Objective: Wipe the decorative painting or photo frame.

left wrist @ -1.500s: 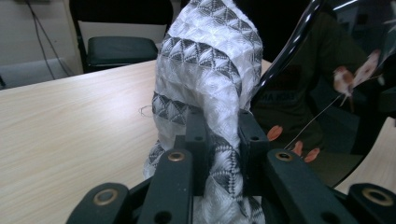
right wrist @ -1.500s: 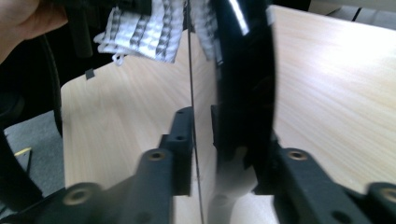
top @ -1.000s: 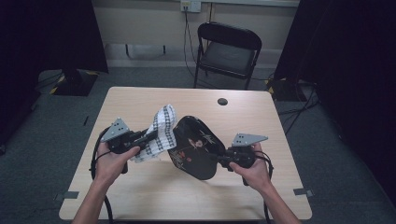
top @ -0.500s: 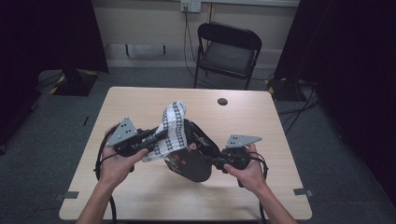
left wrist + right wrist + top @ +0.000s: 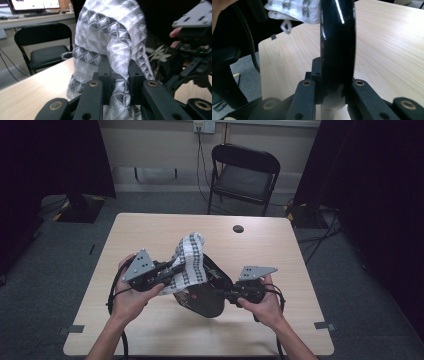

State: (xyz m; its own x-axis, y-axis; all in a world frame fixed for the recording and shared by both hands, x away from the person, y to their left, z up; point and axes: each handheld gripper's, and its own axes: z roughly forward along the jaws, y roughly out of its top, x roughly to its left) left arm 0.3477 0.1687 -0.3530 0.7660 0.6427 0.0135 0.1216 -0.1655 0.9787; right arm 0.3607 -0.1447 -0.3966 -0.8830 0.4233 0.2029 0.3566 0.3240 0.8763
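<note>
Plate (image 5: 202, 296): black, glossy, with a leaf pattern on its face; held tilted on edge above the desk (image 5: 150, 227), near the person's side. In the right gripper view its rim (image 5: 337, 45) stands upright between the jaws, which are clamped on it from both sides.

Cloth (image 5: 189, 262): white with a grey check; bunched, draped over the upper left part of the plate and touching its face. In the left gripper view a fold of cloth (image 5: 112, 50) runs down between the jaws, which pinch it tight.

Left hand-held gripper (image 5: 172, 269): closed on the cloth; lies just left of the plate, jaws pointing toward it.

Right hand-held gripper (image 5: 226, 294): closed on the plate's rim at its right side; the plate extends left from the jaws.

Position: plate sits between the two hand-held grippers, cloth between the left one and the plate's face.

Desk: pale wood, with a small dark disc (image 5: 238, 228) near its far edge.

Chair (image 5: 244, 175): black, folding, beyond the desk.
</note>
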